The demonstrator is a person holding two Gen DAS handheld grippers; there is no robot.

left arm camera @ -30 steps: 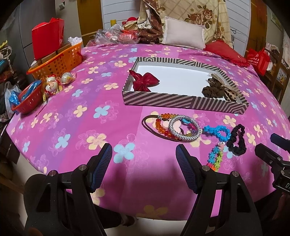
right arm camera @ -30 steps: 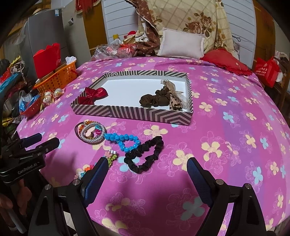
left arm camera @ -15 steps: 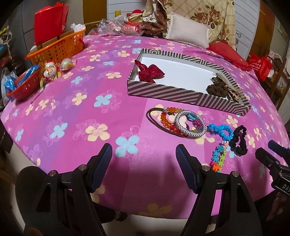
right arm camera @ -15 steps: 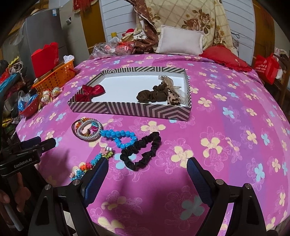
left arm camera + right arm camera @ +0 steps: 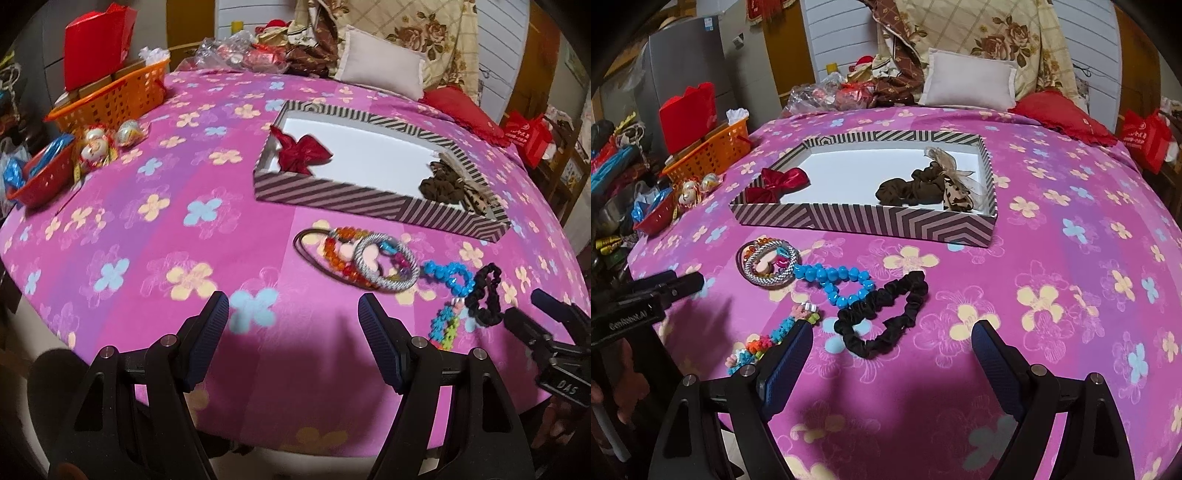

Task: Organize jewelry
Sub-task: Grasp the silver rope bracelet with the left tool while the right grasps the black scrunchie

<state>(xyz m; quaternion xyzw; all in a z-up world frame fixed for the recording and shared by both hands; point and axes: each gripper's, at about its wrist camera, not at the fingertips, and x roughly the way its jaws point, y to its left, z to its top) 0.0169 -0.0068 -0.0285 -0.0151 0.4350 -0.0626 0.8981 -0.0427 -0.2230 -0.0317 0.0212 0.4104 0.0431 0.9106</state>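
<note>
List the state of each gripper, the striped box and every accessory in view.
left gripper: open, empty.
right gripper: open, empty.
striped box: lidless.
red bow: in box.
brown scrunchie: in box.
black scrunchie: on cloth.
blue bead bracelet: on cloth.
silver bracelet: on cloth.

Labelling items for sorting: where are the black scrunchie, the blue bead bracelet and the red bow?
black scrunchie (image 5: pixel 882 314), right wrist view, left band.
blue bead bracelet (image 5: pixel 831 275), right wrist view, top beads.
red bow (image 5: pixel 779 181), right wrist view, centre knot.
</note>
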